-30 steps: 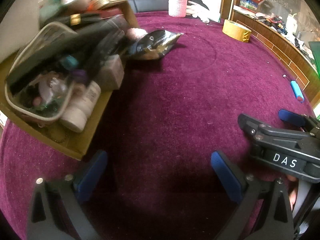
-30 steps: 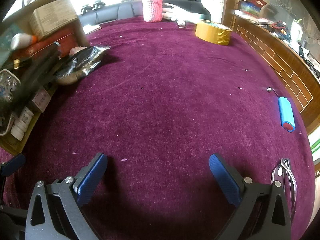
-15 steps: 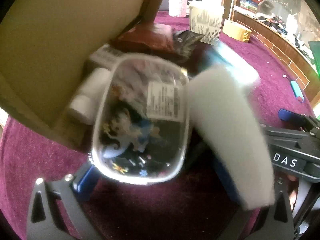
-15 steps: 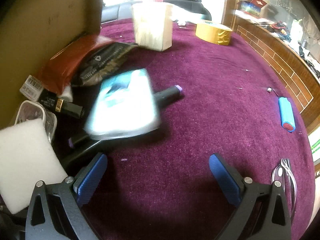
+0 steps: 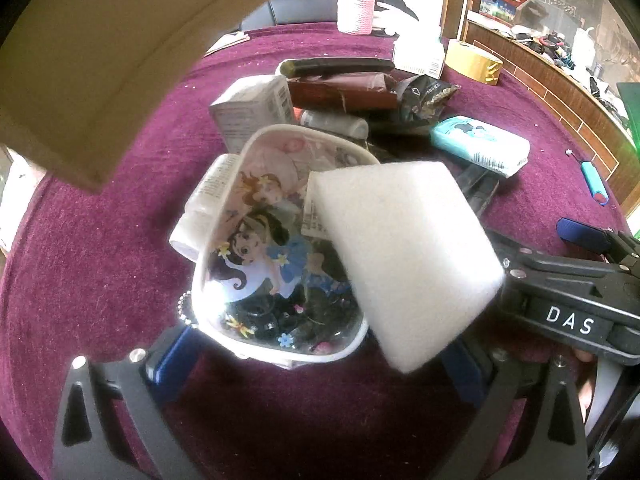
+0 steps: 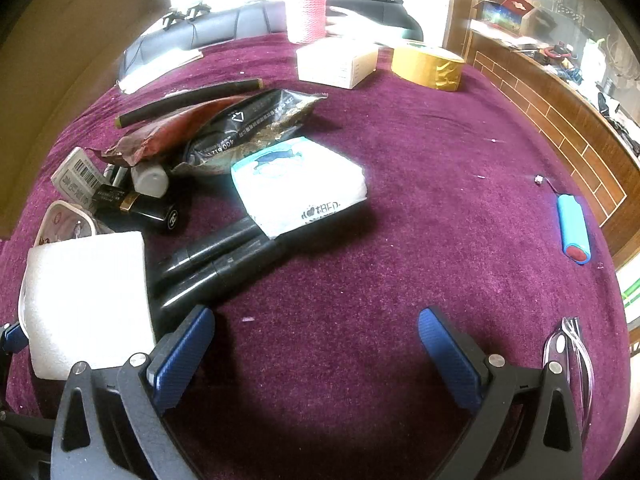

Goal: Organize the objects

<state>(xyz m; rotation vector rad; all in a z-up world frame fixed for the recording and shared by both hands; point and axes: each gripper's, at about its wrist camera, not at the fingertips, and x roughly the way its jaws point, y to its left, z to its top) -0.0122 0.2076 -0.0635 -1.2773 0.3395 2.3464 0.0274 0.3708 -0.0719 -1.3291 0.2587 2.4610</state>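
Observation:
A heap of spilled items lies on the purple cloth. In the left wrist view a clear cartoon-print pouch point(image 5: 264, 264) and a white foam block point(image 5: 400, 256) rest just ahead of my left gripper point(image 5: 316, 360), which is open with nothing held. Behind them lie a teal tissue pack point(image 5: 480, 144), a small grey carton point(image 5: 252, 112) and a red pouch point(image 5: 340, 92). My right gripper point(image 6: 316, 356) is open over bare cloth, with two black tubes point(image 6: 216, 264), the foam block point(image 6: 88, 300) and the tissue pack point(image 6: 300, 184) ahead to its left.
A tilted cardboard box point(image 5: 100, 52) hangs over the upper left. A white carton point(image 6: 336, 62), a yellow tape roll point(image 6: 428, 64) and a pink bottle point(image 6: 310, 16) stand at the back. A blue cylinder point(image 6: 574, 228) lies right, near the wooden rim point(image 6: 560, 120).
The cardboard box tipped over and rose to the upper left. Its contents slid out and settled in a heap on the cloth. Both grippers stayed in place and open.

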